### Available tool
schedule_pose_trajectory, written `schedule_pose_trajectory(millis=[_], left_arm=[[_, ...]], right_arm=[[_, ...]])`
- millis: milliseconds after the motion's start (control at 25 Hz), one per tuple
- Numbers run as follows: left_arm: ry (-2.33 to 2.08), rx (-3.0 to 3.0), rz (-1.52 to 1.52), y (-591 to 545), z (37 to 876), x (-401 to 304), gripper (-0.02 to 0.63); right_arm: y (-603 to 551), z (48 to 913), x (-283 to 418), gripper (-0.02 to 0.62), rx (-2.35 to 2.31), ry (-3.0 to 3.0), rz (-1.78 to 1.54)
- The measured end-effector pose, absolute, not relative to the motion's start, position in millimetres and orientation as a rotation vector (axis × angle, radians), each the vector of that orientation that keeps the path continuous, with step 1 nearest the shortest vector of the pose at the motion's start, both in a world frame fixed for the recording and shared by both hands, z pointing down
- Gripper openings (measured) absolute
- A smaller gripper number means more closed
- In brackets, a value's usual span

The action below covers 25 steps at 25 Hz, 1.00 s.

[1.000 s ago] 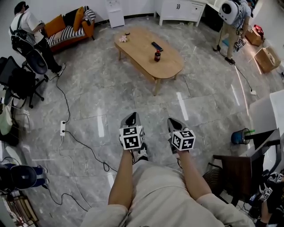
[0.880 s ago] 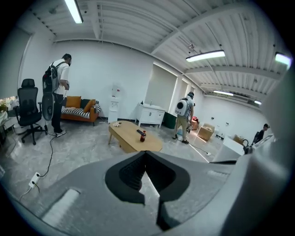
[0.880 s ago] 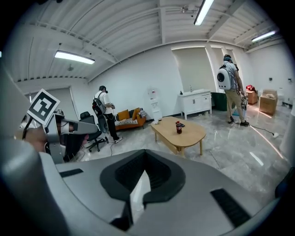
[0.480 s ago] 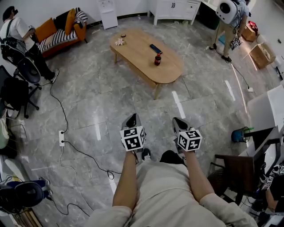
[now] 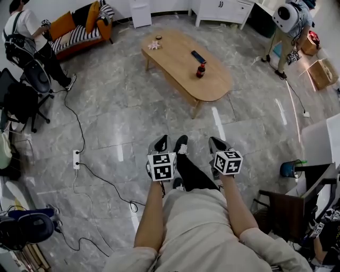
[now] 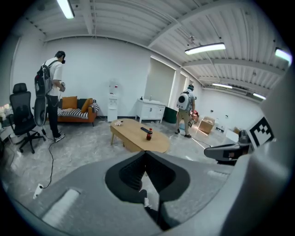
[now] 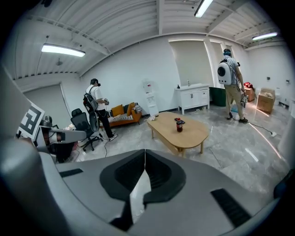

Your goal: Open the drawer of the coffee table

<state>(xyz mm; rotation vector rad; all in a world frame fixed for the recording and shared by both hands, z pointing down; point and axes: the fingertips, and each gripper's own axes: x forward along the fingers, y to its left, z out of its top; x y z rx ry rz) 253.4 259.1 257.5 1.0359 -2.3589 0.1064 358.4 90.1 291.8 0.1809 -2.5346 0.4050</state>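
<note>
The oval wooden coffee table (image 5: 178, 62) stood on the grey marble-patterned floor (image 5: 122, 114) in the upper middle of the head view, well apart from both grippers; its drawer was too far off to make out. On its top stood a dark bottle with a red label (image 5: 201, 70), upright, with a flat dark device (image 5: 198, 56) lying just behind it and a small pale pink object (image 5: 154, 45) near the far end. Nearer the person, the left gripper (image 5: 161, 143) and the right gripper (image 5: 217, 144) were held side by side at arm's length and pointed toward the table, a shoe (image 5: 181, 145) showing between them. Each gripper's own view showed its jaws pressed together with nothing between them. Farther out were an orange sofa (image 5: 79, 33), a white cabinet (image 5: 223, 8), an office chair (image 5: 21, 98) and a power strip (image 5: 76, 157) with its cable.
</note>
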Motion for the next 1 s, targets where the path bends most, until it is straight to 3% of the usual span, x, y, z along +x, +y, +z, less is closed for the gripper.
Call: schedule_pose_trajectory(millis=[440,1000], left_arm=[[-2.383,0.89,0.018,270.4,267.3,141.5,0.009],[-2.351,0.906,0.148,214.3,269.7,3.6,0.009]], right_arm=[[105.7,287.3,219.0,0.017,-0.035,-2.516,0.39],[75.1,290.0,29.9,0.015,-0.195,-2.495,0.436]])
